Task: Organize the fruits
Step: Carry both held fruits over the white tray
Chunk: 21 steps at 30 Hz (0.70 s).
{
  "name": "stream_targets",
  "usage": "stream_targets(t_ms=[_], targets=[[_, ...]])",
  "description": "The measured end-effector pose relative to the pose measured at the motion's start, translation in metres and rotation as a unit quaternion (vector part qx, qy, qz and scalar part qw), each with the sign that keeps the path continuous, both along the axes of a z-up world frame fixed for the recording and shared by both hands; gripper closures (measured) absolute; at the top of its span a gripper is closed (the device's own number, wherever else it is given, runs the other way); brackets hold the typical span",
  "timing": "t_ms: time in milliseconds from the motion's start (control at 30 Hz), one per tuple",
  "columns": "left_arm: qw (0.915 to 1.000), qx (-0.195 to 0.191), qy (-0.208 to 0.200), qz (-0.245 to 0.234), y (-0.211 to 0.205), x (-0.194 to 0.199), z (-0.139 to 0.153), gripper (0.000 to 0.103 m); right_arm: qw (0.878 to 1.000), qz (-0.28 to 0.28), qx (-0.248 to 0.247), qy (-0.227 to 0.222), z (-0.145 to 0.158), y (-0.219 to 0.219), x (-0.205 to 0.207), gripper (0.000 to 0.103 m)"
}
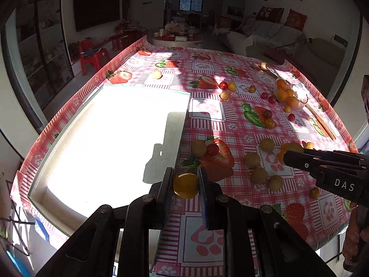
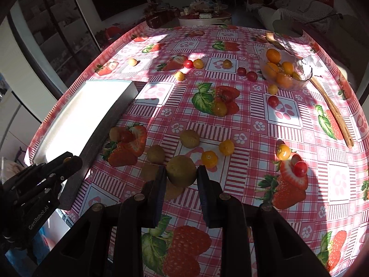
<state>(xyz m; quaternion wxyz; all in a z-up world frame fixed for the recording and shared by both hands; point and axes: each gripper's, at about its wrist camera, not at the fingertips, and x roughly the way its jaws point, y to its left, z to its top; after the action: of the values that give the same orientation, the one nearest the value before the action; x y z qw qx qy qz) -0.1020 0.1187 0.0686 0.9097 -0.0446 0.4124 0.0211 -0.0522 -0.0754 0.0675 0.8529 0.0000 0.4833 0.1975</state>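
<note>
My left gripper (image 1: pixel 185 180) is shut on a small yellow-orange fruit (image 1: pixel 185 187), lifted off the table at the right rim of a white tray (image 1: pixel 110 133). In the right wrist view my right gripper (image 2: pixel 181 173) is shut on a tan round longan (image 2: pixel 181 170) held above the cloth. The right gripper (image 1: pixel 288 158) also enters the left wrist view from the right. Low at the left of the right wrist view is the left gripper (image 2: pixel 71 160). Several longans (image 2: pixel 189 138), yellow fruits (image 2: pixel 209 159) and red cherry tomatoes (image 2: pixel 273 101) lie loose on the strawberry-print tablecloth.
A glass bowl (image 2: pixel 304 73) with several orange fruits stands at the far right, a long wooden fork (image 2: pixel 332 113) beside it. The white tray (image 2: pixel 87 106) fills the table's left side. Beyond the table are a round table, sofa and red stool.
</note>
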Motion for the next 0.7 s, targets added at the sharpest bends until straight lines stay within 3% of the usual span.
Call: stream_targets(t_ms=[433,700], targets=[[0.9926,0.033,0.027,0.113,0.102,0.009,-0.023,0.081,0.994,0.112,0.012,0.01,0.01,0.129,0.028,0.073],[0.9869,0.044,0.061,0.143,0.126,0.023,-0.045,0.081,0.986,0.164,-0.024,0.018,-0.013,0.195,0.046,0.073]])
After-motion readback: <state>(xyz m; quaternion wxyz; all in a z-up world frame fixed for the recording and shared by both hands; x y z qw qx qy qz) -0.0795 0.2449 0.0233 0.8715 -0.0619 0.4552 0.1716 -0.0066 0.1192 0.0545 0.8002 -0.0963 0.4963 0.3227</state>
